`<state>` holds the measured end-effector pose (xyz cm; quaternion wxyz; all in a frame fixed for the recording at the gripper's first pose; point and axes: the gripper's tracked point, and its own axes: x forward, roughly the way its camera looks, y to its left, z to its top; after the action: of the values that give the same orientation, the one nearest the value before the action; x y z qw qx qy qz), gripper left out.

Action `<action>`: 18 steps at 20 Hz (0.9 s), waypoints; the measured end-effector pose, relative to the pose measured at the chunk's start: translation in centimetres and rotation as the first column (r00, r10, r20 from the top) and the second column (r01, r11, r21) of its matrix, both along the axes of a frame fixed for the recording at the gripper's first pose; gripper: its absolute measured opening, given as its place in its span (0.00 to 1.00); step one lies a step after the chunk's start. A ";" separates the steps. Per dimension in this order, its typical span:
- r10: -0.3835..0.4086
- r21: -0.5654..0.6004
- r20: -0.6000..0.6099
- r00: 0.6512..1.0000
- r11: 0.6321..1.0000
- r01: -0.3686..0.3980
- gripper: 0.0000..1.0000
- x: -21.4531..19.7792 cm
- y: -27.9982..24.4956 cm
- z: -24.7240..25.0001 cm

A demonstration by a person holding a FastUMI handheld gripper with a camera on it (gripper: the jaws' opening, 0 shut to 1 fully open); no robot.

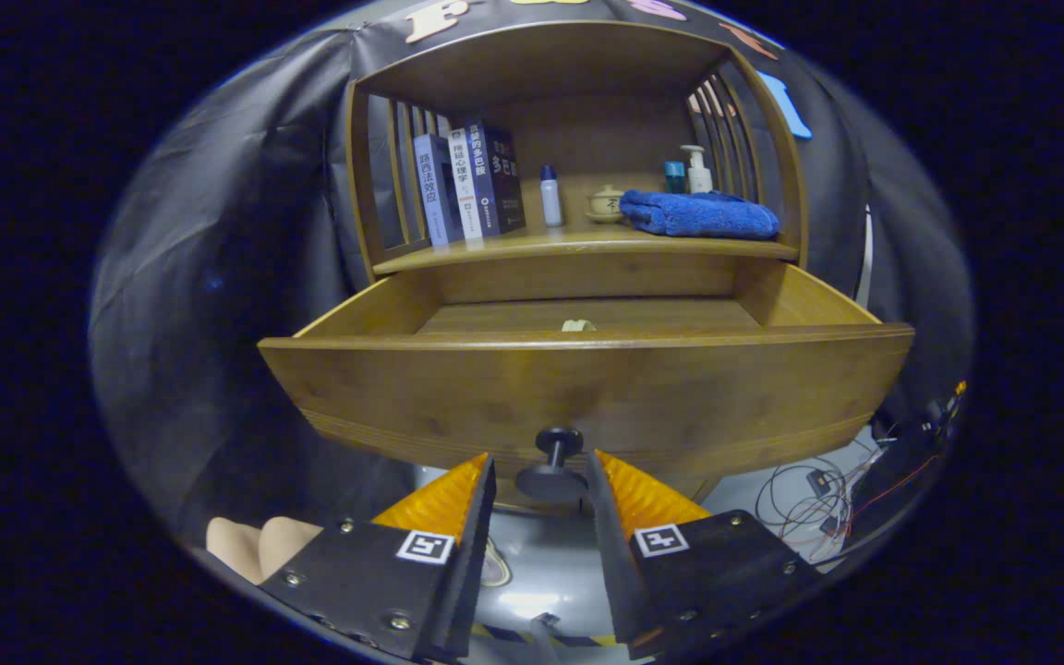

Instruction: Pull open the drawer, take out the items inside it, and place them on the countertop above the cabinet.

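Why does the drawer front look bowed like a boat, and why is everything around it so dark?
In the gripper view the fisheye lens bends straight edges, so the drawer front bulges; light falls mostly on the shelf, leaving the surrounding cloth dim; a glare patch shines on the floor between the fingers; the gripper stands open around the knob, with small items at the shelf's back soft.

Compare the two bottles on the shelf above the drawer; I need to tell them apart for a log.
The small white bottle with a blue cap stands alone mid-shelf beside the upright books; the white pump bottle stands behind the folded blue towel, partly hidden. The first has a plain rounded cap, the second a pump spout. Both are white and upright. The tool sits open around the dark round drawer knob.
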<state>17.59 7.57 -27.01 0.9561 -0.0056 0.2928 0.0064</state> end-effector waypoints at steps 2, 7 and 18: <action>0.007 0.032 0.026 1.000 0.999 -0.007 0.57 -0.8 0.8 2.5; 0.019 0.013 0.205 0.979 1.000 -0.022 0.56 4.7 0.4 11.3; -0.042 -0.095 -0.260 0.965 0.995 0.018 0.56 18.2 -1.2 1.8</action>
<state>35.77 6.37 -25.22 0.9079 -0.0439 0.4165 -0.0209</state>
